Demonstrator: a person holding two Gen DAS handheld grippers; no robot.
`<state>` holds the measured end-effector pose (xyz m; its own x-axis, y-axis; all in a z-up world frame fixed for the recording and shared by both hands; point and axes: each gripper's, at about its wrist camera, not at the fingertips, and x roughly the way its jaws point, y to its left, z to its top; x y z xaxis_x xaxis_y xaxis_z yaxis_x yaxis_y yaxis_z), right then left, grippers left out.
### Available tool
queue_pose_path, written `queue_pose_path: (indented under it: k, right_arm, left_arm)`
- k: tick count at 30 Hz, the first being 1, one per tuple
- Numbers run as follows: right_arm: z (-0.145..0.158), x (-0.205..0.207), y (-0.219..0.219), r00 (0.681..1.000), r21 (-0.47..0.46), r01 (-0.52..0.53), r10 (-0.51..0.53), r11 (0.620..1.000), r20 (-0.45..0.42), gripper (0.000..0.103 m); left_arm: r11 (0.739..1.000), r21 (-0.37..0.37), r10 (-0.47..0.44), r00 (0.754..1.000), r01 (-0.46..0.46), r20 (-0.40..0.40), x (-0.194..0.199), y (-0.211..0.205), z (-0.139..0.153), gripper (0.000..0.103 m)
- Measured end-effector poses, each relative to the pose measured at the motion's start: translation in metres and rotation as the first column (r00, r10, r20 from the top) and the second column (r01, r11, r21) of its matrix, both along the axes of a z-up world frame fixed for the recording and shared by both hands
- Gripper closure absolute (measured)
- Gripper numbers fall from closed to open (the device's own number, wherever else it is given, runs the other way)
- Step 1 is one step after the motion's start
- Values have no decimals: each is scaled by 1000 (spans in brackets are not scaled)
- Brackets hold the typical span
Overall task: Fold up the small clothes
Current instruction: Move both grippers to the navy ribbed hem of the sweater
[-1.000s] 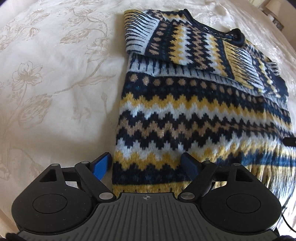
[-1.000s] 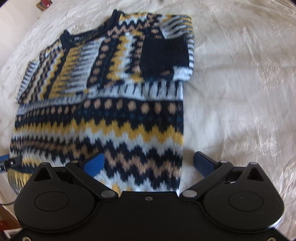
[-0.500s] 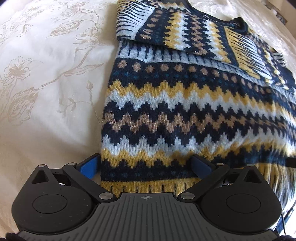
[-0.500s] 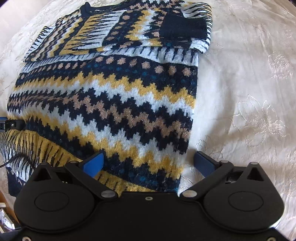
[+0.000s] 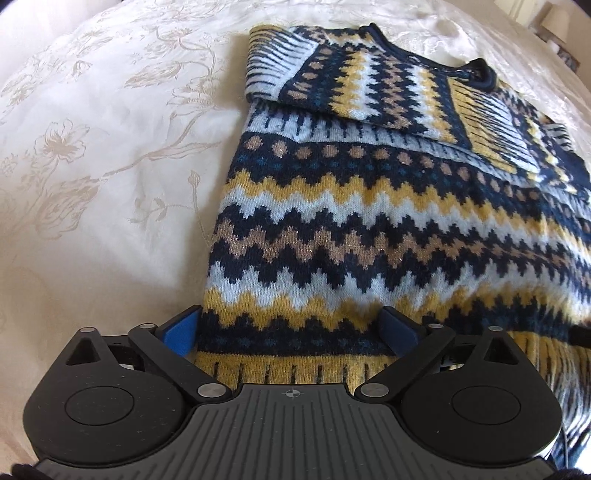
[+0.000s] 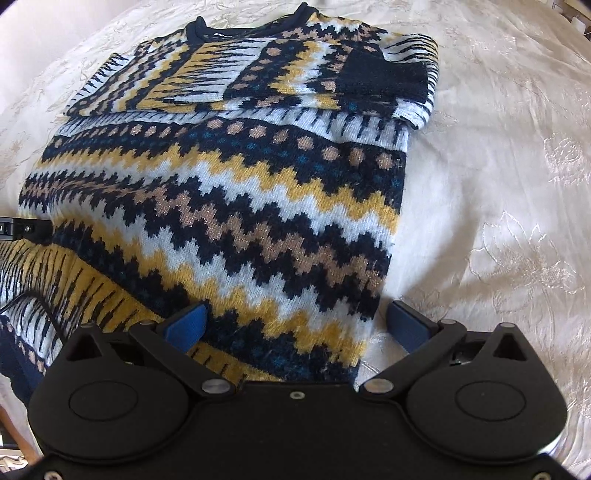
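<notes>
A knitted sweater [image 5: 369, 229] in navy, yellow, pale blue and tan zigzags lies flat on a bed, both sleeves [image 6: 280, 70] folded across its chest. My left gripper [image 5: 291, 321] hangs over the hem's left corner; its jaws stand wide and are closing. One blue finger [image 5: 183, 326] is just off the sweater's edge and the other rests over the knit, so the hem lies between them unpinched. At the hem's right corner of the sweater [image 6: 229, 206], my right gripper [image 6: 299, 317] is open, one finger over the knit and one over the bedspread.
A cream bedspread [image 5: 92, 166] with a woven flower pattern spreads out on all sides of the sweater. A lamp [image 5: 557, 22] stands beyond the bed's far corner. The bed's near edge [image 6: 7, 417] shows at the lower left of the right wrist view.
The left jaws have spread wider around the hem corner. The right gripper has rolled and come closer to the sweater's lower right corner, so the sweater now looks tilted in its view.
</notes>
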<state>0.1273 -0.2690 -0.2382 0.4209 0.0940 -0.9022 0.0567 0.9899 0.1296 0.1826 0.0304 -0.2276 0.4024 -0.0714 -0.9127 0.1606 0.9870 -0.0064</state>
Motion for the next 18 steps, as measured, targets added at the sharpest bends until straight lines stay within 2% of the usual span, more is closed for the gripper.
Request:
queue_pose_path:
  k: [2, 12, 18]
  right_arm:
    - [3, -4, -1, 1000, 11, 9, -9, 1000, -4, 0]
    - [33, -68, 10, 984, 118, 168, -173, 979, 31, 1]
    - [37, -104, 28, 975, 128, 216, -221, 968, 26, 1]
  left_arm:
    - [1000, -10, -17, 1000, 17, 21, -5, 4, 6, 17]
    - [993, -66, -92, 994, 96, 55, -77, 44, 26, 23]
    - [989, -89, -118, 992, 122, 42, -111, 62, 22, 24]
